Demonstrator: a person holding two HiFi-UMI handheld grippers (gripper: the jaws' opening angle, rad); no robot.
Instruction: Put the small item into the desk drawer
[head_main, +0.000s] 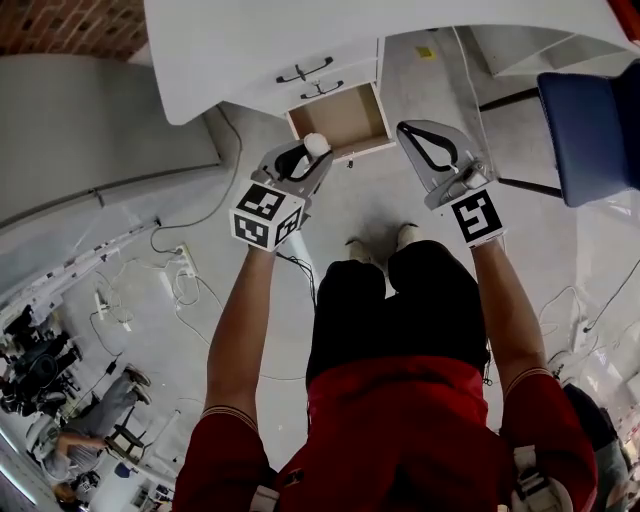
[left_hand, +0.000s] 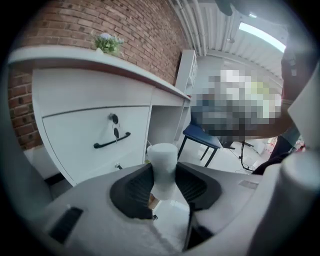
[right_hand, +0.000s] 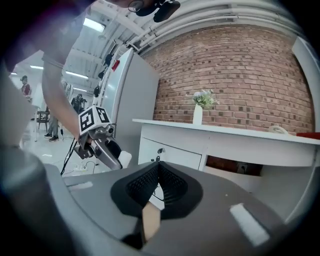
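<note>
The small item (head_main: 316, 145) is a white, cylinder-like piece, and my left gripper (head_main: 308, 155) is shut on it just in front of the open drawer (head_main: 340, 118). In the left gripper view the item (left_hand: 163, 159) stands upright between the black pads (left_hand: 134, 187), its top above them. The wooden-lined drawer juts out from the white desk (head_main: 280, 45) below a shut drawer with a black handle (head_main: 304, 70). My right gripper (head_main: 412, 132) hovers to the right of the drawer, shut with nothing in it; its pads (right_hand: 150, 186) meet in the right gripper view.
A blue chair (head_main: 590, 120) stands to the right of the desk. A vase with a plant (right_hand: 198, 112) sits on the desk top. Cables and a power strip (head_main: 185, 265) lie on the floor to the left. The person's legs and shoes (head_main: 405, 240) are below the grippers.
</note>
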